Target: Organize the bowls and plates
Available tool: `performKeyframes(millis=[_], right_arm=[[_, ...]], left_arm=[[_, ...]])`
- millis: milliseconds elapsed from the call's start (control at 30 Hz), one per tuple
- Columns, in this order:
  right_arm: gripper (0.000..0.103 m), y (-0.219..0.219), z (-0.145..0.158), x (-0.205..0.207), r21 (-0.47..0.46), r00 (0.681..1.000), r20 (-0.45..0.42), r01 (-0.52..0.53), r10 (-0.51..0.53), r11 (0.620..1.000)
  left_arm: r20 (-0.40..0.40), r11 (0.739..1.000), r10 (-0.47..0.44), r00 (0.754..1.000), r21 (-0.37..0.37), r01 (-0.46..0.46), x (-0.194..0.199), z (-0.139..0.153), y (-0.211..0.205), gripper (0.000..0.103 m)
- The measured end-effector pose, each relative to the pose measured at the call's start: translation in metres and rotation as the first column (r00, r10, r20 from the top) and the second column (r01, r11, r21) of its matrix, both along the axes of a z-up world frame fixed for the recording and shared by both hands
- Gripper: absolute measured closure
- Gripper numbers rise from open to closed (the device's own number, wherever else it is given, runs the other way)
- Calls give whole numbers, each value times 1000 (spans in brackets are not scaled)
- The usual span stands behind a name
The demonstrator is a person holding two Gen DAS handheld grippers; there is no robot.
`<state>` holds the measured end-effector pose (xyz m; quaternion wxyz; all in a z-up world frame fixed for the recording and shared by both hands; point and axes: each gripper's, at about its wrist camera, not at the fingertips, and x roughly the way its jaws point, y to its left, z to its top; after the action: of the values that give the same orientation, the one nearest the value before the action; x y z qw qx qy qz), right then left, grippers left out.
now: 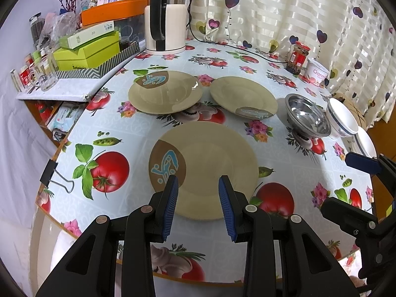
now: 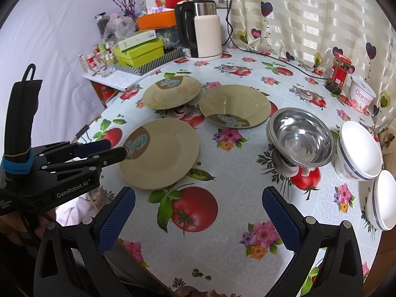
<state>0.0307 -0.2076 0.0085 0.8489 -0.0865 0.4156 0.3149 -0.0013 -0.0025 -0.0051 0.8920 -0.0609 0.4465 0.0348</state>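
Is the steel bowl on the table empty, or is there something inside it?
Empty. The right wrist view looks into the steel bowl and shows only its bare shiny bottom with reflections. It stands upright on the table.

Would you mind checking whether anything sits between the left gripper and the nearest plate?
Nothing visible does. The left gripper is open, its fingers over the near edge of the nearest plate, which lies bare on the table.
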Motion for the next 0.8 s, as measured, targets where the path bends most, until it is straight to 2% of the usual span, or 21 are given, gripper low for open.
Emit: performKeyframes(millis=[800], right_arm=[[0, 0, -1, 6, 3, 1000, -1, 7, -7, 1000]], left_arm=[[-6, 999, 0, 1000, -41, 0, 6, -3, 3, 68]])
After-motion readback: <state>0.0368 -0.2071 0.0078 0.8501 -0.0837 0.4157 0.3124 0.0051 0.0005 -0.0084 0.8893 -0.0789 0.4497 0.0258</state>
